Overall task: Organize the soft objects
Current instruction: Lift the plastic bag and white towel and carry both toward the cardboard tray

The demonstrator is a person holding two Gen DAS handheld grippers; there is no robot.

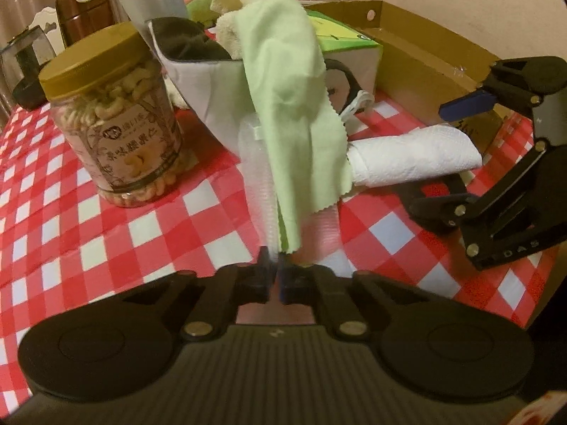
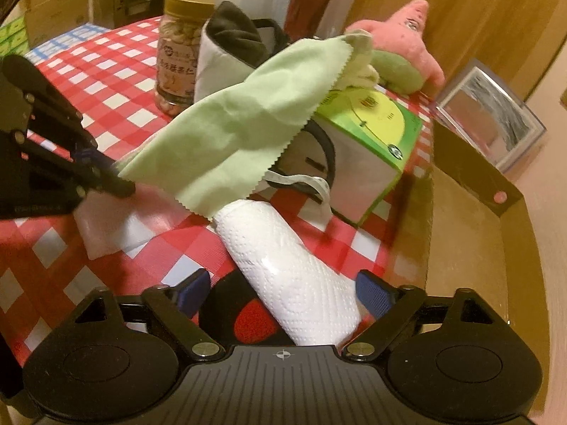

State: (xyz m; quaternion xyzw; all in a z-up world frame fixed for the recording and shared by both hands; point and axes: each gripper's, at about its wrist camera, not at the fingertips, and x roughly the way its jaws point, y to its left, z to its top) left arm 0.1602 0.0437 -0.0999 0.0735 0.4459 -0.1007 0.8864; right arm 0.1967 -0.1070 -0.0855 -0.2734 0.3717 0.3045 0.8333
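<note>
Two grippers work over a desk point(image 1: 106, 248) covered in glossy red-and-white checked cloth. The left gripper point(image 1: 274, 276) has its fingers pinched together on the lower corner of a thin pale-green cloth point(image 1: 294, 106) with pinked, zigzag edges; the cloth stretches up from the fingers and drapes over a fluffy cream towel point(image 1: 230, 24) at its far end. In the right wrist view that same green cloth point(image 2: 241, 131) runs as a taut diagonal band from the left gripper point(image 2: 120, 186) up toward a pink plush star point(image 2: 407, 42) with a green lower part. The right gripper point(image 2: 280, 294) has its blue-padded fingers spread wide on either side of a folded white paper towel point(image 2: 294, 272), embossed with dots, not squeezing it; from the left wrist view the paper towel point(image 1: 414, 156) juts out from the right gripper point(image 1: 457, 145). Beside the cloth lies a translucent ribbed plastic sheet point(image 1: 258, 177). Farther out stand a clear jar point(image 1: 117, 120) of pale curled snacks with a tan lid, a grey fabric pouch point(image 1: 198, 71) lined in black, a green-topped box point(image 2: 372, 134), and an open brown cardboard box point(image 2: 471, 233)
</note>
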